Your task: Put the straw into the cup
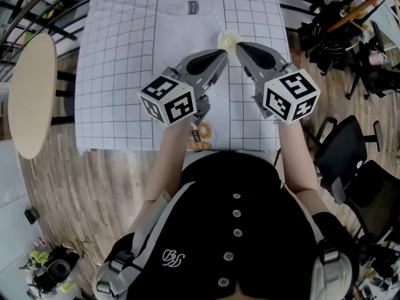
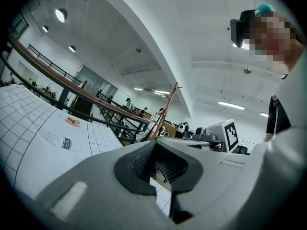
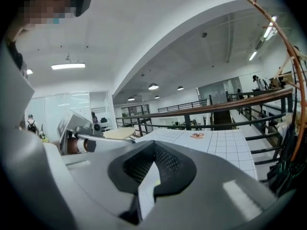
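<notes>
In the head view both grippers are held up over the near half of the white gridded table [image 1: 125, 55], tips close together. My left gripper [image 1: 221, 54] looks shut, and nothing shows between its ridged pads [image 2: 144, 164]. My right gripper [image 1: 240, 47] is shut on a thin white strip [image 3: 146, 188], apparently the straw. A small cream-white thing [image 1: 229, 39] lies just beyond both tips; I cannot tell whether it is the cup. From the left gripper view I see the right gripper's marker cube [image 2: 230, 135].
Flat prints of a milk bottle [image 1: 193, 7] and a doughnut [image 1: 201, 134] lie on the cloth. A round wooden table [image 1: 31, 92] stands to the left, black office chairs [image 1: 350, 155] to the right. Railings and clutter ring the table.
</notes>
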{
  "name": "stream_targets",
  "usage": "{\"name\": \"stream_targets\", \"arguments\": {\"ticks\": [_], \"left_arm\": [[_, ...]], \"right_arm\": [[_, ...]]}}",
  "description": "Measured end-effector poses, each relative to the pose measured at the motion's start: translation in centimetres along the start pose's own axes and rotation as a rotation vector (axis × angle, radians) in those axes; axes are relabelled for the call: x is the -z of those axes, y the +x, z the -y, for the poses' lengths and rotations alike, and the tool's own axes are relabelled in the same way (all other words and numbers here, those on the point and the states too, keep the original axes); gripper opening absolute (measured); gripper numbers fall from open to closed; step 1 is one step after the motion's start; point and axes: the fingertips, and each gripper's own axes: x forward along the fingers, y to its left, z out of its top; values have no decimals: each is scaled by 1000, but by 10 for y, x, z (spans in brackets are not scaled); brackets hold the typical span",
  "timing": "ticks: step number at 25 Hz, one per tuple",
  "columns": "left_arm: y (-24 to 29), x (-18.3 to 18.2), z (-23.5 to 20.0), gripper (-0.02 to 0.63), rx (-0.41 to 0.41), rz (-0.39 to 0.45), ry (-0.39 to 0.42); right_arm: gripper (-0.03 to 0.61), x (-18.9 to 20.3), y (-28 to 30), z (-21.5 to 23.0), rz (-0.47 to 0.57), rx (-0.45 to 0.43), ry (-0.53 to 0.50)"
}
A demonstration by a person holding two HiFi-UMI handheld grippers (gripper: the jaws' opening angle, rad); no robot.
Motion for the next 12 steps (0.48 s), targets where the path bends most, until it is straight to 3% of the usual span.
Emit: {"name": "stream_targets", "arguments": {"ticks": [6, 12], "left_arm": [[-4, -10, 9, -2, 35, -4, 28], [-7, -9, 21, -2, 55, -16, 61]], "right_arm": [[-2, -11, -5, -9, 46, -4, 45], [-2, -15, -19, -14, 112, -39, 171]]}}
